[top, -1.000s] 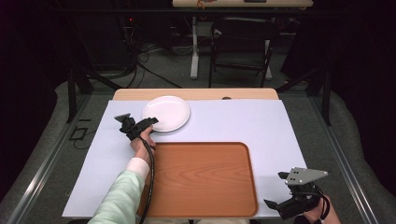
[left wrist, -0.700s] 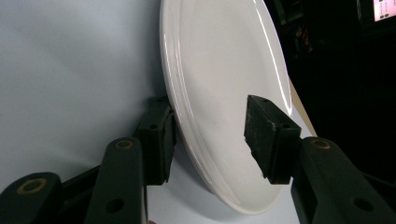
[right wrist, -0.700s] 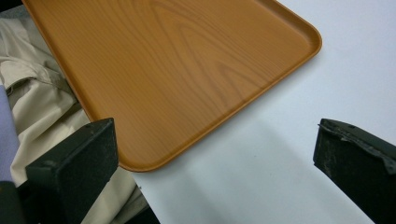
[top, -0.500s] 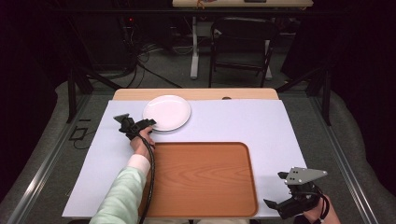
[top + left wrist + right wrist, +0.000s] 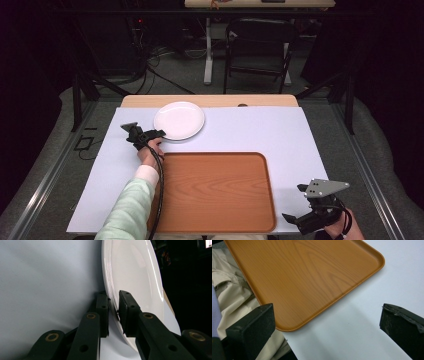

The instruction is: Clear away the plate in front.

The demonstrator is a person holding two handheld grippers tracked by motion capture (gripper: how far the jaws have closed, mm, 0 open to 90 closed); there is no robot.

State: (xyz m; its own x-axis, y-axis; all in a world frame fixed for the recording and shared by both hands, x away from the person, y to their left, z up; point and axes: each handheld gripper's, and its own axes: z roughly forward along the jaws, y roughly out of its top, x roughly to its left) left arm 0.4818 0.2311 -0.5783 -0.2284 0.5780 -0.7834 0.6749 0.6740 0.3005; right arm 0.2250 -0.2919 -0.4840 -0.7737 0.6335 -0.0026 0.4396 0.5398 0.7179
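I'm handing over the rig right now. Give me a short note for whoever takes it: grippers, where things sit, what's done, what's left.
Left gripper: jaws closed on the near-left rim of the white plate, which sits at the far side of the white mat.
Right gripper: open, holding nothing, at the near right corner beside the wooden tray.
Done: plate rim gripped.
Left: probably lift the plate and set it on the tray, which has nothing on it.
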